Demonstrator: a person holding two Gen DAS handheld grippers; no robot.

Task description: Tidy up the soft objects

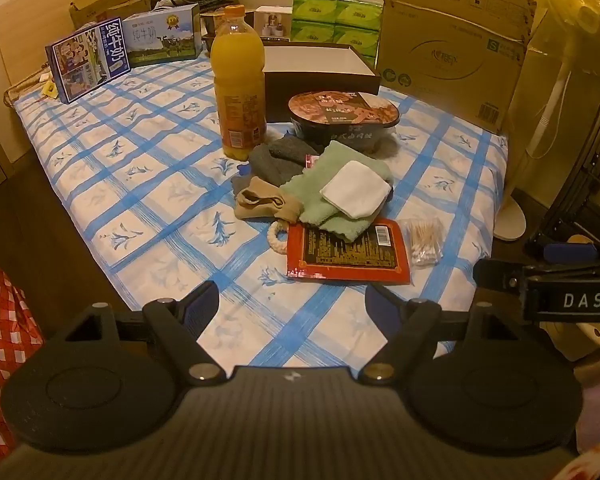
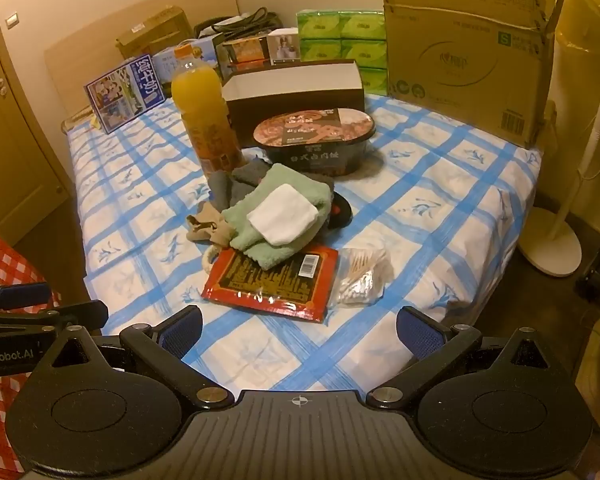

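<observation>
Both claws hover over the near edge of the bed (image 1: 148, 168), tilted downward, neither touching anything. Left claw (image 1: 292, 300): jaws spread wide, nothing between them but checked bedsheet. Right claw (image 2: 300, 330): jaws likewise spread wide, empty.

Soft objects sit in one heap near bed centre, at 12 o'clock from both claws. Heap contents:
- white folded cloth (image 1: 355, 193) lying on top of the green towel (image 1: 340, 184);
- grey towel (image 1: 276, 160) behind the green one, toward 11 o'clock, touching the base of the orange juice bottle (image 1: 238, 76);
- beige socks (image 1: 260, 200) at 9 o'clock of the green towel, touching it;
- a white braided ring (image 1: 278, 236), partly hidden under the heap's near edge.

The green towel's near edge overlaps a red flat packet (image 1: 348, 254), which lies between heap and claws. A bag of cotton swabs (image 1: 424, 242) rests just beside the packet at 3 o'clock.

Behind the heap, at 12 o'clock: instant noodle bowl (image 1: 342, 120), lid sealed, upright. Behind that, an open dark box (image 1: 320, 68) with white interior, seemingly empty. Bottle stands upright at 9 o'clock of the bowl.

Far edge: two milk cartons (image 1: 88, 62) at 10 o'clock, green tissue packs (image 1: 336, 20) at 12, large cardboard box (image 1: 456, 40) at 1 o'clock.
</observation>
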